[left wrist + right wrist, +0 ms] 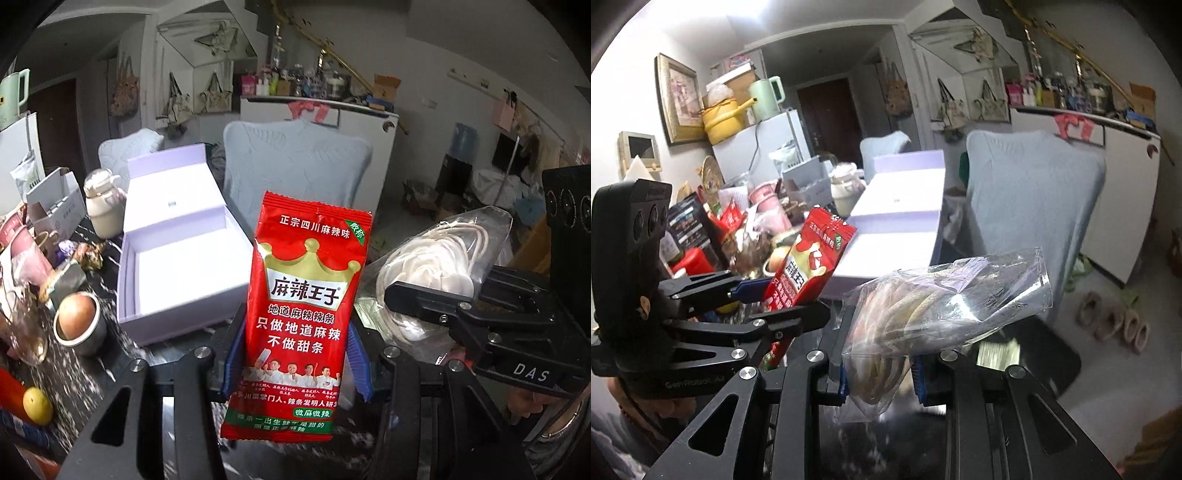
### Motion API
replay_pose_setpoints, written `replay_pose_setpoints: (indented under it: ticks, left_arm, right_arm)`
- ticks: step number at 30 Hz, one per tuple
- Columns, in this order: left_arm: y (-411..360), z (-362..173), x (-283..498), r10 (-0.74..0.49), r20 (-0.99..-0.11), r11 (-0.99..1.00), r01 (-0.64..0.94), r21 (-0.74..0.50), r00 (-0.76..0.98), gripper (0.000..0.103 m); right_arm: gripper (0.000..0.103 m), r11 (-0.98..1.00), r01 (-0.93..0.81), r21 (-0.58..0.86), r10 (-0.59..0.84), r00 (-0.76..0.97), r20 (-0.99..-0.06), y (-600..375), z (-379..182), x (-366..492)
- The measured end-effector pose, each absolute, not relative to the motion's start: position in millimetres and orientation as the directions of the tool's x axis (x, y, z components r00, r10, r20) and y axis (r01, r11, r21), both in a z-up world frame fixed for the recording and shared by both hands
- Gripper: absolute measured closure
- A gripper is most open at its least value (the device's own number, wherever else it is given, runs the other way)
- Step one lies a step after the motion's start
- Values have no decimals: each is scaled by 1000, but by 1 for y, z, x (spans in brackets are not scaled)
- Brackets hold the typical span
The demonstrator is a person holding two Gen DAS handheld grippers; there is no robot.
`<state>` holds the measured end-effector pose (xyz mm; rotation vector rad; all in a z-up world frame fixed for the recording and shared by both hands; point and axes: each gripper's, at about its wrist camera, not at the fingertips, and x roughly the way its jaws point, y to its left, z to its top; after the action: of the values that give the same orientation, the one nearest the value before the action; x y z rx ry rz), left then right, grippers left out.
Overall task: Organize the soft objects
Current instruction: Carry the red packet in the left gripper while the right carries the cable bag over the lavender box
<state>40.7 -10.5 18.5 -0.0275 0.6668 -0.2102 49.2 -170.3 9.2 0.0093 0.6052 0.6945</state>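
While I hold both tools up: 2 grips.
Left gripper (293, 363): clamped on my red snack packet (301, 314), upright.
Right gripper (881, 373): clamped on my clear bag (934, 302).
Beyond, far left: open lavender box (177, 258) on dark table (70, 369).

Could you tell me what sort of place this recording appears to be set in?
Most likely a lived-in home, a cluttered dining or kitchen corner. A fridge bears a kettle, tote bags hang on the wall, slippers lie on the floor, and a covered chair stands at the table.
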Motion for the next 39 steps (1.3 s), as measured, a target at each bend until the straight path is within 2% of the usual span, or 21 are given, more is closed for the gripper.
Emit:
replay_pose_setpoints:
  ticks: [14, 21, 28, 33, 39]
  left_arm:
    - [48, 38, 129, -53, -552, 998, 35, -43, 832, 55]
    - [76, 35, 175, -7, -554, 1000, -8, -25, 833, 55]
    - [107, 24, 221, 37, -593, 997, -68, -30, 805, 55]
    - [129, 3, 252, 115, -627, 990, -144, 4, 770, 55]
    - [148, -25, 283, 140, -681, 984, -178, 14, 719, 55]
  right_arm:
    - [78, 730, -666, 154, 645, 596, -478, -116, 40, 140]
    - [78, 711, -691, 133, 649, 571, -503, -79, 42, 185]
    - [77, 700, -704, 116, 636, 542, -549, -41, 36, 236]
    - [77, 692, -713, 114, 622, 509, -595, -16, 25, 271]
    - [77, 688, -722, 73, 572, 478, -667, 13, -1, 302]
